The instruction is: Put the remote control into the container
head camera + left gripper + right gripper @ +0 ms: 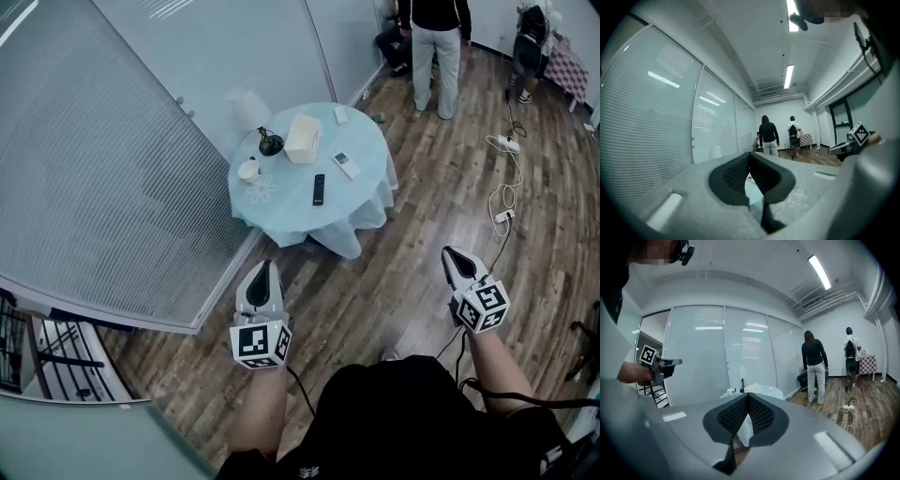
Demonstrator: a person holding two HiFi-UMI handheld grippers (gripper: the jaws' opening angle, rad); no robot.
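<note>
Black remote (319,189) lies near what seems the container (303,139); your left gripper (265,266) and right gripper (451,252), both closed and empty, must approach, then open.

A wood-plank floor (422,244) runs beside a glass partition wall (112,187) lined with blinds. A round table (366,192) under a pale cloth stands against it. 2 strip lights (788,76) glow on the white ceiling.

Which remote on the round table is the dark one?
The black remote, slim, near the table edge closest to the camera; the white remote up and right of it is wider.
</note>
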